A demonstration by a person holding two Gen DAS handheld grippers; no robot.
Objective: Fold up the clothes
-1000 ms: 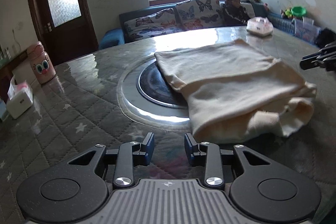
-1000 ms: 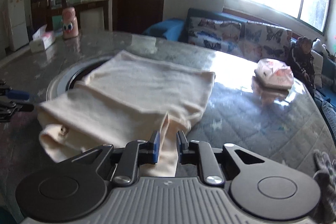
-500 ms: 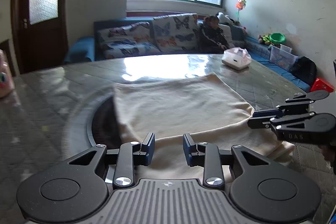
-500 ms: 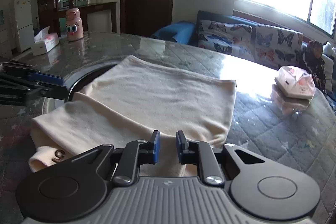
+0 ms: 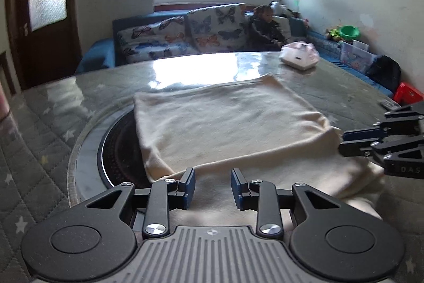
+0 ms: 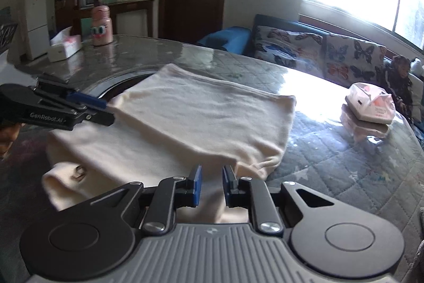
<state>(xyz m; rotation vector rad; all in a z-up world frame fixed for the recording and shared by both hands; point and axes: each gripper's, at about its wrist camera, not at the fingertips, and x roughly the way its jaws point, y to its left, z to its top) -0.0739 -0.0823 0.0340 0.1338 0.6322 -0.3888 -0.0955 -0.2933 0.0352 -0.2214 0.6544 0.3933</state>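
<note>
Both grippers stand at the near edge of the folded cloth, one at each end.

The cream garment (image 5: 228, 123) lies on the table (image 5: 53, 129), partly over the round inset, its upper layer stretching away to the far side. The left gripper (image 5: 213, 188) has its fingers released over the near-left part; the right gripper (image 6: 212, 186) is also parted, a narrower gap, over the near-right part. Neither grasps anything. The fabric looks soft and thick, doubled, with a loose cuff (image 6: 66, 174) sticking out.
</note>
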